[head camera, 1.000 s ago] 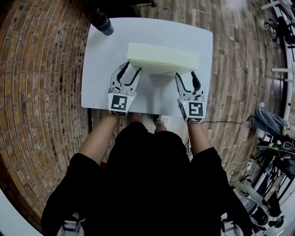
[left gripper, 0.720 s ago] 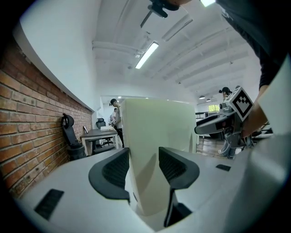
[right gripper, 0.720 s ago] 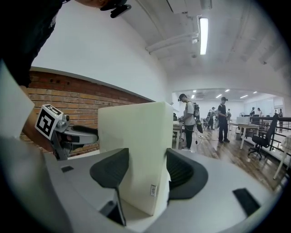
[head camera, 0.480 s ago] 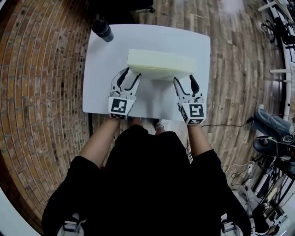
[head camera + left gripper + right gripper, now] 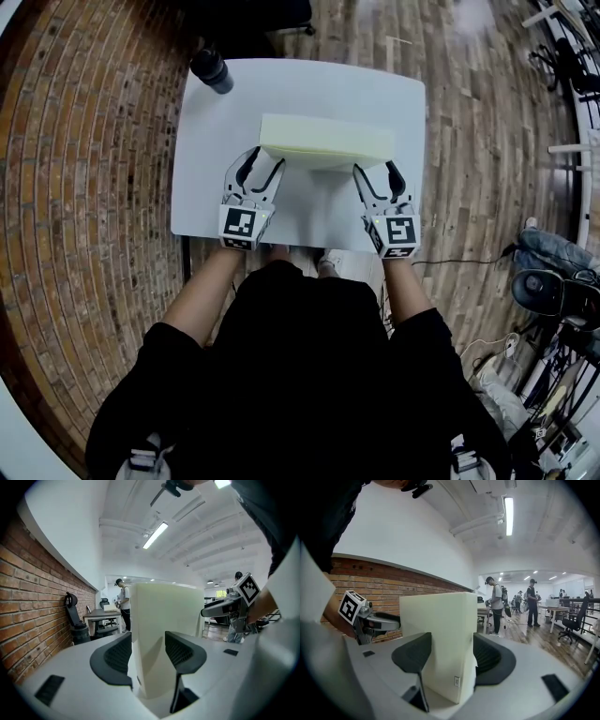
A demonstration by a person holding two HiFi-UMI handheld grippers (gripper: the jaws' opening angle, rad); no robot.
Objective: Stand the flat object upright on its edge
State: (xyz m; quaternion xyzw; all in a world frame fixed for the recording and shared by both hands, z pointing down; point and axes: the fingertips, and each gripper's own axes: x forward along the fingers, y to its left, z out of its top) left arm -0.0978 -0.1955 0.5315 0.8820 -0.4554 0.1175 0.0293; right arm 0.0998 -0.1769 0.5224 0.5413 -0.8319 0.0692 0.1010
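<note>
At the middle of the desk [image 5: 300,89] the slab [image 5: 326,141] stands upright on its long edge, while the left claw [image 5: 262,161] and right claw [image 5: 377,171] have just been spreading around its near ends, probably to leave it standing alone.

Hiding the near edge of the table [image 5: 309,202] under the person's black shirt [image 5: 300,375]; cutting off a dark shape [image 5: 248,17] at the top edge of the head view; showing a dark round thing [image 5: 210,68] at the table's far left corner, too small for telling cup from bottle; squashing a heap of gear [image 5: 553,291] at the right edge, too jumbled for naming; covering bits of the foam slab [image 5: 325,142] with the pads of the left gripper [image 5: 147,653] and the right gripper [image 5: 451,656], both just opening wider with the slab between them; blocking much of the room behind in both gripper views; keeping a tiny tag [image 5: 456,681] on the slab too small for reading
</note>
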